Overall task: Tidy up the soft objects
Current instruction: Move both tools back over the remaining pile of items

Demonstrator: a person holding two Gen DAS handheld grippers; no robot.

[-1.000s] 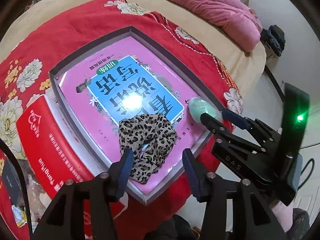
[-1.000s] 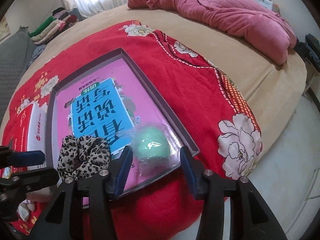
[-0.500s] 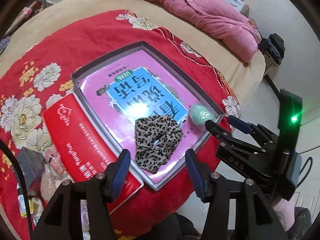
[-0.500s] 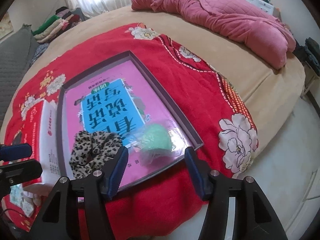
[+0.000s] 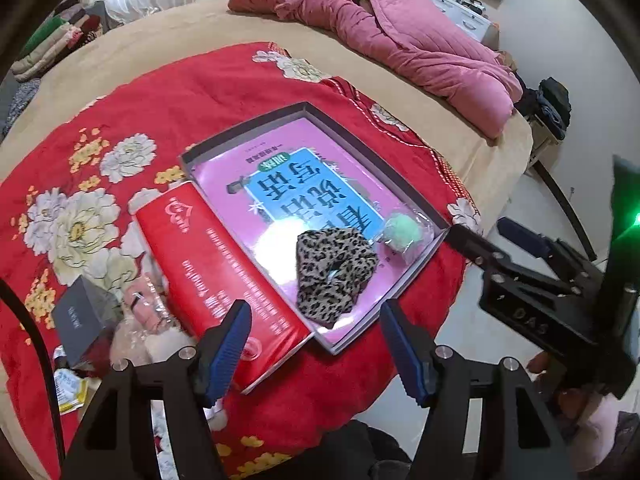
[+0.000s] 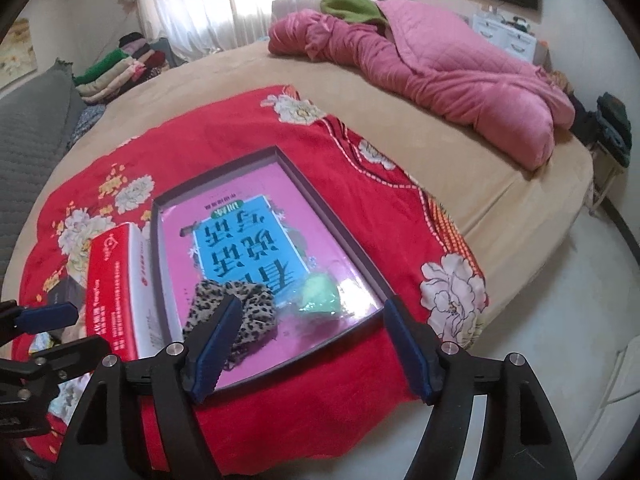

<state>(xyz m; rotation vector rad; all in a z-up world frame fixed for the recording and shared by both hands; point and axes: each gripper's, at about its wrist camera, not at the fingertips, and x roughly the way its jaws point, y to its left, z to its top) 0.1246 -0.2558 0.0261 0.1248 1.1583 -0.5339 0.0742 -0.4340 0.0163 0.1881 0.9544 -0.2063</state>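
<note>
Both claws, left [image 5: 316, 340] and right [image 6: 310, 344], spread wide and empty above shallow grey tray [image 5: 404, 300] holding leopard-print fabric scrunchie [image 5: 334, 270] beside bagged mint-green soft ball [image 5: 402, 232].

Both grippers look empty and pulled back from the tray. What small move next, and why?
Probably swing the left gripper left and down toward the pale plush items beside the red box. The leopard scrunchie and the bagged green ball already lie in the tray, both grippers are open and empty, and that loose pile sits outside the tray on the left gripper's side.
</note>
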